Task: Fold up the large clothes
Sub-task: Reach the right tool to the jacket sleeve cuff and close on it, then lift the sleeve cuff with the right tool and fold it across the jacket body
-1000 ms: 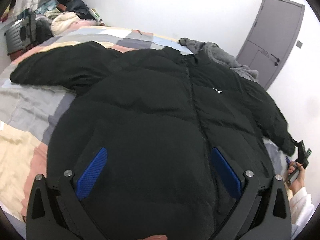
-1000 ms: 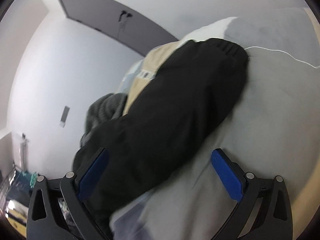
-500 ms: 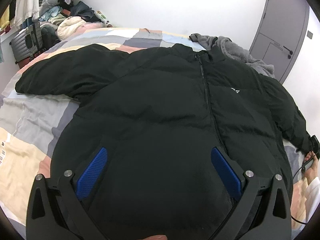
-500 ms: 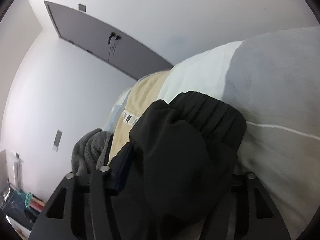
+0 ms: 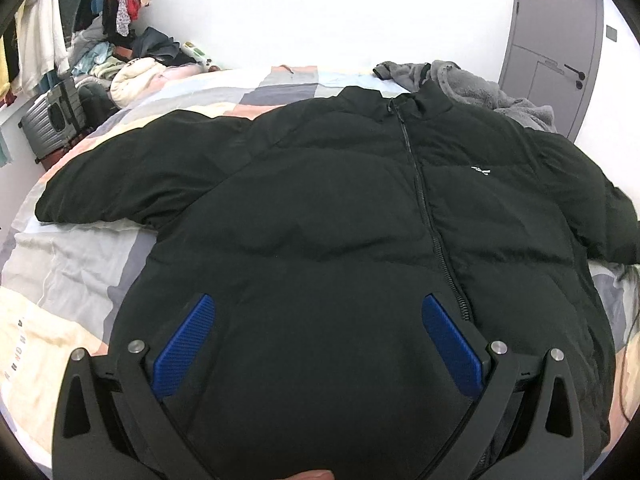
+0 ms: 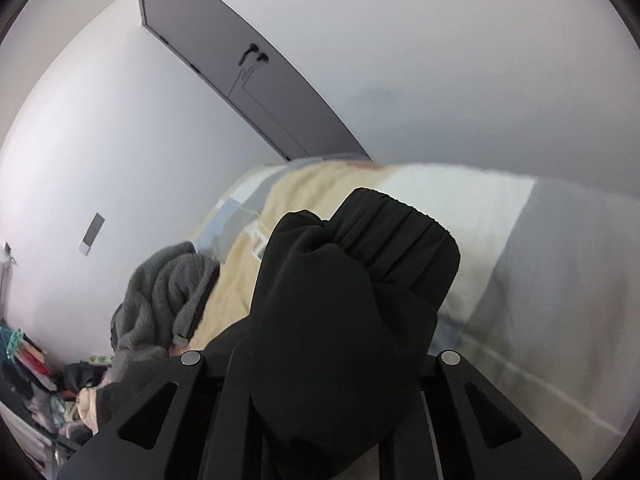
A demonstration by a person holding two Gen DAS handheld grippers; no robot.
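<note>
A black puffer jacket (image 5: 340,200) lies zipped and front up on the patchwork bedspread (image 5: 72,272). One sleeve (image 5: 132,176) stretches out to the left. My left gripper (image 5: 318,344) hovers open over the jacket's lower front, and its blue pads (image 5: 184,348) stand wide apart with nothing clamped between them. In the right wrist view the other sleeve's ribbed cuff (image 6: 392,240) bunches up out of my right gripper (image 6: 332,360). Its jaws are closing tight on the sleeve, whose fabric hides the pads. The cuff hangs raised above the bed (image 6: 540,280).
A grey fleece garment (image 5: 480,88) lies beyond the collar, near a grey door (image 5: 560,40). A suitcase (image 5: 52,120) and a pile of clothes (image 5: 132,68) crowd the far left corner. A thin cable (image 5: 628,340) lies on the bed's right edge.
My right gripper went from wide open around the sleeve to shut on its end and lifted it off the bed. The left view shifted, and the person's hand left its right edge.
</note>
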